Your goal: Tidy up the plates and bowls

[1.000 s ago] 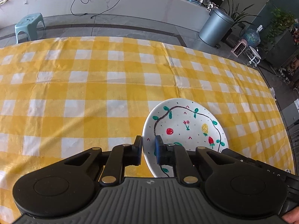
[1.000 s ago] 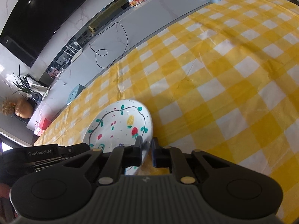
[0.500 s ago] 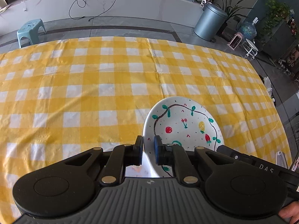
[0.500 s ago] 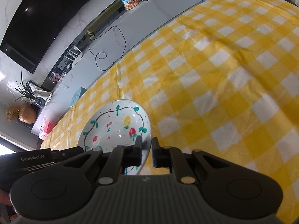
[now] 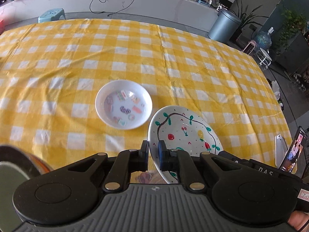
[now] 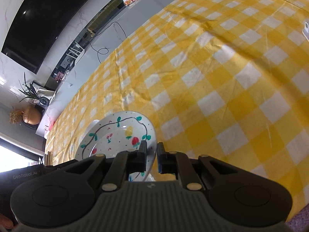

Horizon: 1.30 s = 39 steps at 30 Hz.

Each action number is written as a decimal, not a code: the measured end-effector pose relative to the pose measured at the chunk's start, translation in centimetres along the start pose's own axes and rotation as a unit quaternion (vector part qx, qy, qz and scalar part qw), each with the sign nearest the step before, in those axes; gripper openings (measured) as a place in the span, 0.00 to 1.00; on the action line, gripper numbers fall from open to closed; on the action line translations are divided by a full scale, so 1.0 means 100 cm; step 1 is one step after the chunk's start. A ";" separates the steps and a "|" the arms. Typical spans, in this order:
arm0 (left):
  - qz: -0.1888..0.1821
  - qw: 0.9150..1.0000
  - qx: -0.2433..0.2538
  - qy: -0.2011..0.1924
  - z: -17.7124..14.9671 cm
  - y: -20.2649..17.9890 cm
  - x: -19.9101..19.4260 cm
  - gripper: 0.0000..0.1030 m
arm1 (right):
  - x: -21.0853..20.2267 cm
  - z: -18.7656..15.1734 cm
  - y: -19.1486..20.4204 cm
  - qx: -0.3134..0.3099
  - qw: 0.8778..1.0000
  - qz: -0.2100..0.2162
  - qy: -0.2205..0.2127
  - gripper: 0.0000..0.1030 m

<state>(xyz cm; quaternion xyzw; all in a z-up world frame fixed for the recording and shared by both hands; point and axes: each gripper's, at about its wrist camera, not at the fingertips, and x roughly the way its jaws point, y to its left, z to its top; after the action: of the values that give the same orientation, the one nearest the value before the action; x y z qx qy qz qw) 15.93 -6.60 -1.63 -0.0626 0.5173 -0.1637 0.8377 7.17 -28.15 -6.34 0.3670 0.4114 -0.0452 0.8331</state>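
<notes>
A white plate [image 5: 183, 133] painted with a vine, strawberries and a pineapple hangs just above the yellow checked tablecloth [image 5: 135, 58], carried between both grippers. My left gripper [image 5: 153, 148] is shut on its left rim. The right gripper [image 6: 150, 150] is shut on the opposite rim of the same plate [image 6: 115, 135]. A shallow white bowl [image 5: 123, 104] with colourful stickers inside rests on the cloth just left of and beyond the plate. Its near right rim lies close to the plate's edge. Part of the plate's near side is hidden behind the gripper bodies.
A dark round object with an orange edge [image 5: 15, 166] shows at the lower left. A phone [image 5: 295, 150] stands upright beside a white stand [image 5: 280, 148] at the table's right edge. Beyond the table are a stool [image 5: 51, 14], a bin [image 5: 225, 27] and a long counter.
Both grippers have drawn back across the table with the plate between them. The sticker bowl, the dark round object and the phone have come into view.
</notes>
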 end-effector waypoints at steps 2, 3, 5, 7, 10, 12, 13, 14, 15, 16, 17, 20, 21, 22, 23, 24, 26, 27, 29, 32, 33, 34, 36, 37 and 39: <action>0.001 1.000 -0.005 -0.001 -0.013 0.000 -0.004 0.10 | -0.005 -0.009 -0.004 0.000 1.000 -0.005 0.003 0.08; 0.001 1.000 -0.008 -0.002 -0.019 0.000 -0.005 0.10 | -0.008 -0.013 -0.005 -0.001 1.000 -0.007 0.004 0.08; 0.000 1.000 -0.014 -0.003 -0.030 0.000 -0.009 0.10 | -0.013 -0.020 -0.006 -0.004 1.000 -0.011 0.002 0.08; 0.003 1.000 -0.017 -0.007 -0.038 0.001 -0.013 0.10 | -0.018 -0.025 -0.005 -0.013 1.000 -0.015 -0.001 0.08; 0.006 1.000 -0.026 -0.015 -0.048 0.004 -0.018 0.10 | -0.022 -0.031 0.002 -0.031 0.999 -0.022 -0.006 0.08; 0.008 0.999 -0.035 -0.018 -0.054 0.008 -0.022 0.10 | -0.024 -0.036 0.007 -0.046 0.999 -0.025 -0.009 0.08; 0.009 0.999 -0.039 -0.019 -0.057 0.010 -0.023 0.11 | -0.025 -0.039 0.009 -0.054 0.998 -0.027 -0.009 0.08; 0.010 0.999 -0.040 -0.020 -0.060 0.011 -0.024 0.11 | -0.026 -0.042 0.012 -0.061 0.998 -0.029 -0.010 0.08; 0.011 0.999 -0.042 -0.021 -0.063 0.012 -0.024 0.11 | -0.026 -0.044 0.015 -0.069 0.997 -0.033 -0.011 0.08; 0.011 0.999 -0.045 -0.021 -0.066 0.014 -0.024 0.11 | -0.026 -0.046 0.017 -0.076 0.996 -0.036 -0.012 0.08; 0.011 0.999 -0.048 -0.020 -0.068 0.015 -0.024 0.11 | -0.026 -0.048 0.018 -0.081 0.996 -0.039 -0.014 0.08; 0.011 0.998 -0.053 -0.018 -0.075 0.019 -0.021 0.11 | -0.026 -0.053 0.022 -0.098 0.994 -0.051 -0.017 0.08; 0.013 0.998 -0.054 -0.017 -0.077 0.019 -0.021 0.11 | -0.026 -0.054 0.024 -0.102 0.993 -0.054 -0.017 0.08; 0.014 0.998 -0.053 -0.017 -0.079 0.020 -0.020 0.11 | -0.026 -0.056 0.025 -0.107 0.992 -0.057 -0.018 0.08; 0.014 0.998 -0.053 -0.017 -0.080 0.020 -0.020 0.11 | -0.026 -0.057 0.027 -0.113 0.992 -0.060 -0.019 0.08; 0.015 0.998 -0.052 -0.017 -0.081 0.020 -0.019 0.11 | -0.026 -0.059 0.029 -0.119 0.991 -0.063 -0.021 0.08; 0.019 0.998 -0.049 -0.018 -0.083 0.020 -0.019 0.11 | -0.026 -0.061 0.032 -0.128 0.989 -0.069 -0.023 0.08; 0.020 0.998 -0.048 -0.019 -0.083 0.020 -0.019 0.11 | -0.026 -0.061 0.033 -0.131 0.989 -0.070 -0.024 0.08; 0.021 0.999 -0.045 -0.022 -0.085 0.019 -0.017 0.11 | -0.025 -0.062 0.035 -0.139 0.987 -0.076 -0.028 0.08; 0.025 0.999 -0.041 -0.019 -0.086 0.019 -0.016 0.11 | -0.024 -0.064 0.039 -0.155 0.984 -0.086 -0.030 0.08; 0.025 0.999 -0.041 -0.018 -0.087 0.019 -0.016 0.11 | -0.024 -0.065 0.041 -0.160 0.983 -0.089 -0.029 0.08; 0.027 0.999 -0.040 -0.018 -0.087 0.019 -0.017 0.11 | -0.025 -0.066 0.042 -0.165 0.982 -0.093 -0.028 0.08; 0.033 0.999 -0.037 -0.019 -0.087 0.018 -0.017 0.11 | -0.023 -0.068 0.044 -0.171 0.980 -0.097 -0.024 0.09; 0.033 0.999 -0.035 -0.019 -0.088 0.018 -0.017 0.11 | -0.022 -0.069 0.045 -0.173 0.980 -0.099 -0.022 0.09; 0.023 0.999 -0.033 -0.022 -0.088 0.018 -0.019 0.07 | -0.022 -0.071 0.047 -0.186 0.977 -0.104 -0.025 0.09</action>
<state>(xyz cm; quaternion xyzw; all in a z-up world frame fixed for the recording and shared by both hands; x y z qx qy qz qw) 7.76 -3.69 -4.55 -0.0823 0.5054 -0.1257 0.8497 2.88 -20.58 -4.86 0.1598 0.4273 -0.0639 0.8876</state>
